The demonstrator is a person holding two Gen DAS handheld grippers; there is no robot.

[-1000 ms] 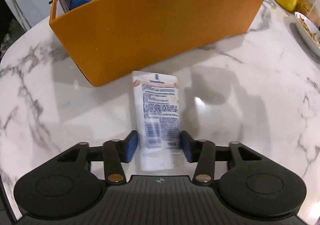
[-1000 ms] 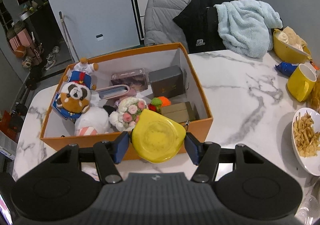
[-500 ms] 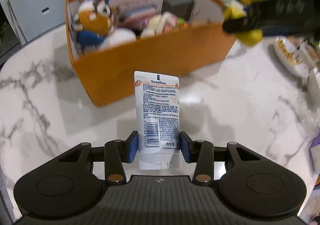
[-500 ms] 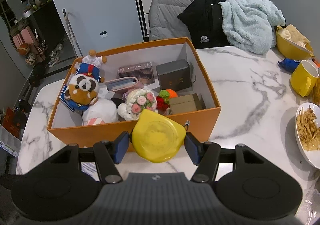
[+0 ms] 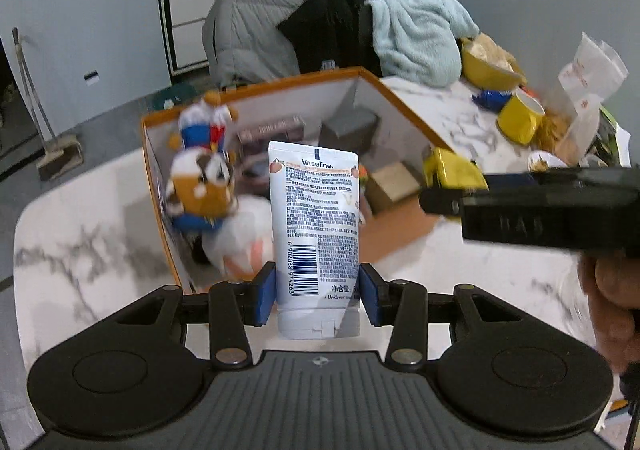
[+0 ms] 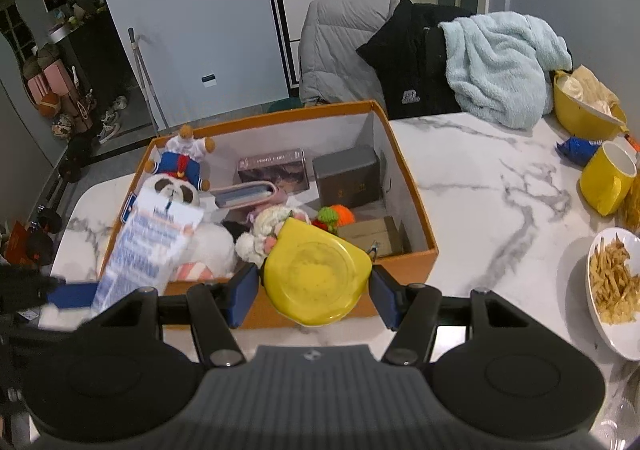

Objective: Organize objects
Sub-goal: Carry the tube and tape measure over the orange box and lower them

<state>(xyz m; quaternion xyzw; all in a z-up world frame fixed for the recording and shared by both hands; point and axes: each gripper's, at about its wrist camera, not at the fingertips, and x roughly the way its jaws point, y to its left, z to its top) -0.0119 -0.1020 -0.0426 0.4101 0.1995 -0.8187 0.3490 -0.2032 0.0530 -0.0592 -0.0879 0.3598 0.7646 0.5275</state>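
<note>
— Left wrist view: what's the left gripper (image 5: pixel 318 292) doing?
— Clamped on the Vaseline tube (image 5: pixel 314 226), near the orange box (image 5: pixel 404 230).
— Right gripper (image 6: pixel 314 290)?
— Clamping a yellow tape measure (image 6: pixel 316 276) at the box's near wall.

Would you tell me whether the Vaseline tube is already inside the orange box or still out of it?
Out: the Vaseline tube is clamped in the left gripper, held in the air near the orange box, not resting among its contents.
</note>
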